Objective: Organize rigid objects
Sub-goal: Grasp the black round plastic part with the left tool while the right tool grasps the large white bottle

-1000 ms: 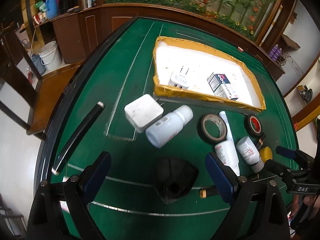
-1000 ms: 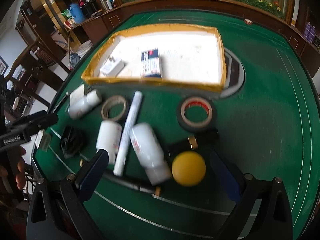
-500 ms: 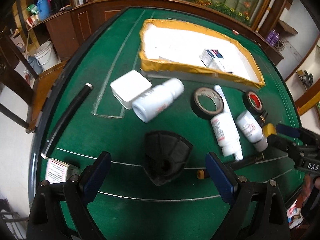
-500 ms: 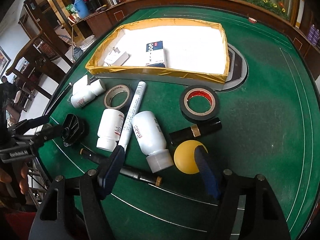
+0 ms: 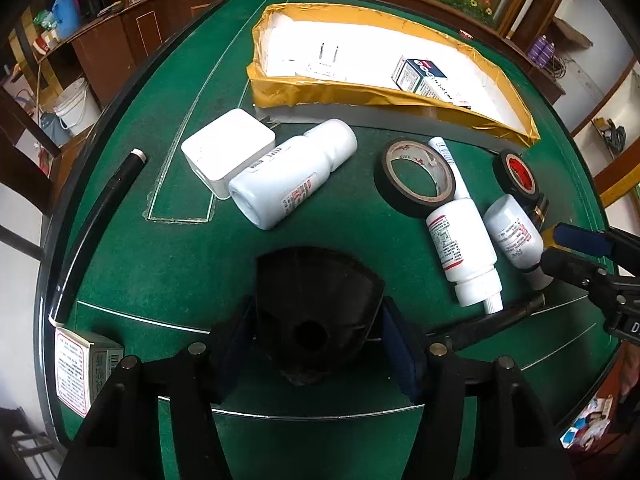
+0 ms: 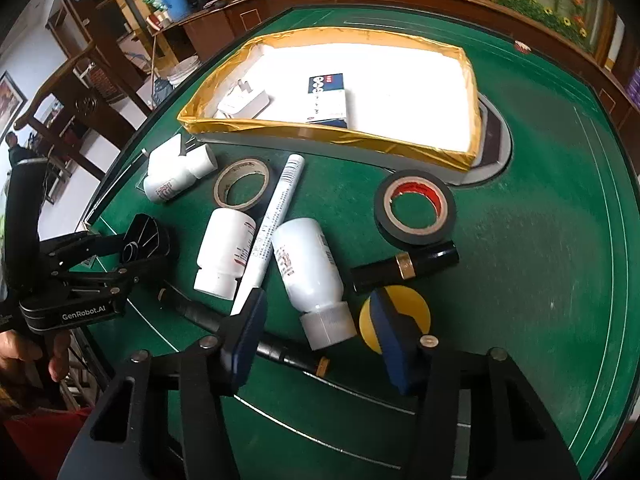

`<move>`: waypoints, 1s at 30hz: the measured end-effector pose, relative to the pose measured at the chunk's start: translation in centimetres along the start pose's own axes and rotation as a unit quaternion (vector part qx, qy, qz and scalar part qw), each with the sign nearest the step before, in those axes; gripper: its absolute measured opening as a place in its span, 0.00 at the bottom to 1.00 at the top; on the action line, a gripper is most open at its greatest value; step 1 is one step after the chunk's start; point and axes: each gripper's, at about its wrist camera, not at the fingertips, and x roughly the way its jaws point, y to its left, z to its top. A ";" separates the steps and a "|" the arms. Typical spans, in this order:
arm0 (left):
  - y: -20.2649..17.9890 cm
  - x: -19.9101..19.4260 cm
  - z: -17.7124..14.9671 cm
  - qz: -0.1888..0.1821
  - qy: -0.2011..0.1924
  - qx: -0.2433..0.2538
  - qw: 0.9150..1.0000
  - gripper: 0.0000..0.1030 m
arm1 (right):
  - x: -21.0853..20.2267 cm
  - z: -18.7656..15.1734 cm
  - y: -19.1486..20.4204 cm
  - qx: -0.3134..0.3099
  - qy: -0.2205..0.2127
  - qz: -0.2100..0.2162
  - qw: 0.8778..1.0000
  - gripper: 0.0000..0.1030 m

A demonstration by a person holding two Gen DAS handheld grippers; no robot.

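We find the left gripper (image 5: 316, 344) closing around the black fan-shaped piece (image 5: 316, 300), pads at its sides, firm contact unconfirmed. The right gripper (image 6: 320, 332) is closing about the white bottle (image 6: 308, 272)'s cap, not yet clamped. Both lie at six o'clock from the tray (image 6: 320, 130). We advise centred grips before lifting.

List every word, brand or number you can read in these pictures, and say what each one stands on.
"GenRobot.AI": on the body of the left gripper, seen from the right wrist.
White bottles: red and black label print, too blurred to read.
White marker: barcode and small print, unreadable.
Blue and white box in the tray: characters too small.
Red-bordered box: print too small.
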 end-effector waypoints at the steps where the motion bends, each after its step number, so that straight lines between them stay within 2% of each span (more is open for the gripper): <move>1: 0.0 -0.1 0.0 -0.002 0.000 -0.001 1.000 0.63 | 0.1 0.1 0.1 -0.004 0.000 0.000 1.000 0.48; 10: 0.6 -0.4 -0.4 -0.007 0.002 -0.004 1.000 0.63 | 2.7 1.3 1.2 -0.038 0.026 -0.002 0.999 0.32; 14: 0.1 -0.1 0.0 0.006 0.005 0.003 1.000 0.64 | 3.2 1.5 1.2 -0.037 0.029 0.004 0.999 0.32; 30: -0.5 0.2 0.6 0.016 0.004 0.016 1.000 0.63 | 3.6 2.0 1.5 -0.034 0.029 0.003 0.999 0.32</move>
